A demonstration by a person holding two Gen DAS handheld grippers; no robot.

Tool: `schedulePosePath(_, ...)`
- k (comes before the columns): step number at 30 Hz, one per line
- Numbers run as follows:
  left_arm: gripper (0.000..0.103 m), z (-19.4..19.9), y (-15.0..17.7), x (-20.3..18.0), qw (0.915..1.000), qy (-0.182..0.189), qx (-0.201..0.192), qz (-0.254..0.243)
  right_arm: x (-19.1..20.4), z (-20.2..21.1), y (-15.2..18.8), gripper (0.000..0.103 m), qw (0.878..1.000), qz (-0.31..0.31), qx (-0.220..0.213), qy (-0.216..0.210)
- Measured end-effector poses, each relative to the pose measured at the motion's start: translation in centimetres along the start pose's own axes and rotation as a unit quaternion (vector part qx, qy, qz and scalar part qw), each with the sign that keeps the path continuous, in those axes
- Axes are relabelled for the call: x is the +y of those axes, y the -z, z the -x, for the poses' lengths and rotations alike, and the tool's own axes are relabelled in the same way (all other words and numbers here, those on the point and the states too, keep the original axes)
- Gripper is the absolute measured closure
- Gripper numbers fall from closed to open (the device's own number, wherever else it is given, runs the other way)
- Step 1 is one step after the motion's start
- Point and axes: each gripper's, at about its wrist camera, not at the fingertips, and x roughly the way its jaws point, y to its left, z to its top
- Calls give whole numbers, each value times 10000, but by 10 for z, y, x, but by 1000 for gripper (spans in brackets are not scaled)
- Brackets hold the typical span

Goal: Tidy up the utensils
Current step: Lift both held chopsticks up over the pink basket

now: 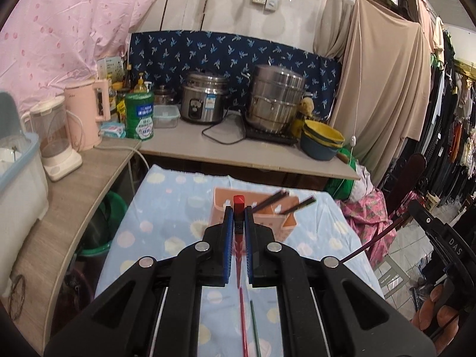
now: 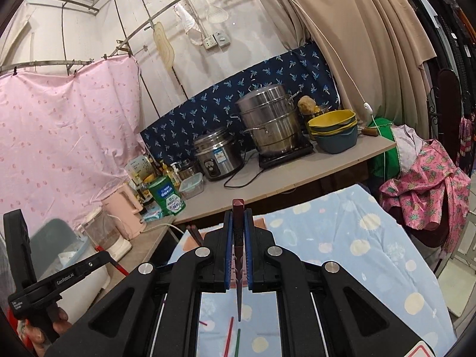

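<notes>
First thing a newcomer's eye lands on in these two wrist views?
Dead centre of each view: the left gripper shut on a red chopstick, the right gripper shut on a dark maroon chopstick. Just beyond the left gripper, a pink utensil holder with dark chopsticks already in it stands on the blue dotted tablecloth. Behind, a big steel steamer pot dominates the counter.

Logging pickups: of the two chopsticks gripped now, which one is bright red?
The chopstick in the left gripper, the red chopstick; the right gripper holds a dark maroon chopstick.
</notes>
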Motion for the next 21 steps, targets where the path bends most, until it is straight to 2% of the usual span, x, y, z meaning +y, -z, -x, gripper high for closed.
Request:
schedulePosePath(13,96,-8,-77,-13,9962,-217,-805,-260,25,-41,-60,96,9982,69,-594,-65)
schedulePosePath(21,96,-30,-105,-15,9933,-201,-1110,-263,43,-76,-74,96,9973,239,-696,-70)
